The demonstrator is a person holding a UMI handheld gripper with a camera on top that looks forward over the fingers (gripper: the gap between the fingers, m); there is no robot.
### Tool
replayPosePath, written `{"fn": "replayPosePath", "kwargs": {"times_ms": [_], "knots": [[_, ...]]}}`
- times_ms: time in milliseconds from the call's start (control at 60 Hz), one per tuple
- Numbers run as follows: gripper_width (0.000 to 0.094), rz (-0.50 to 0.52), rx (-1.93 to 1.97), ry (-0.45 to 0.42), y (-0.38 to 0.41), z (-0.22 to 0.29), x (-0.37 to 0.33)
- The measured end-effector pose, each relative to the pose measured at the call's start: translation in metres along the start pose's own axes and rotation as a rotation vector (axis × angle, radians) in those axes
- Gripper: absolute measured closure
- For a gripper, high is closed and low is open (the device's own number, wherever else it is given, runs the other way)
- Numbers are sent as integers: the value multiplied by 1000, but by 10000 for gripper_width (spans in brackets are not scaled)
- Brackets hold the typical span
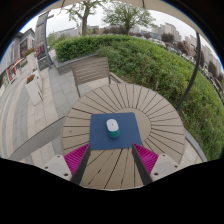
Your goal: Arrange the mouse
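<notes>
**Mouse on the blue mat, ahead of your spread fingers**

Your gripper [110, 165] sits closest to the lens, and its two fingers are held wide apart with nothing between them. You can see the pink pad on the left finger [76, 156] and the matching one on the right finger [146, 158], each facing inward over the tabletop. Neither pad touches anything; they hover above the wooden slats.

Just beyond your fingertips, and roughly centred between them, lies a dark blue mat [112, 135], a flat square spread on the table. On the far half of that mat rests the mouse [113, 126], small and pale with a greenish tint, lying along your line of sight. It stands clear of both fingers, resting on the mat alone.

Under all of this you have a round wooden table [150, 105] built of slats that fan out from the middle, with a rim running round the edge. Behind the table, on its far left side, stands a chair [92, 71] with a slatted back, drawn up near the rim.

Past the chair you look onto a paved terrace [25, 110] stretching away to the left. To the right and behind, a thick green hedge [160, 60] curves round the seating spot, with trees [125, 15] and buildings farther off under a bright sky.
</notes>
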State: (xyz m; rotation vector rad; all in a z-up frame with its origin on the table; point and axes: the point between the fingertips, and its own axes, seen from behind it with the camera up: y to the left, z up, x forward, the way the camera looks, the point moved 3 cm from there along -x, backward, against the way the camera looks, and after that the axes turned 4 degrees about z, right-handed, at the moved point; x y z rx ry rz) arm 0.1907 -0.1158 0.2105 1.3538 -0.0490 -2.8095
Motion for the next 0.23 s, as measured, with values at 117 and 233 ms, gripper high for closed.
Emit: {"fn": "replayPosePath", "kwargs": {"times_ms": [117, 233], "knots": [[85, -21, -4, -16, -4, -3, -9], [75, -58, -12, -6, -10, -9, -6]]}}
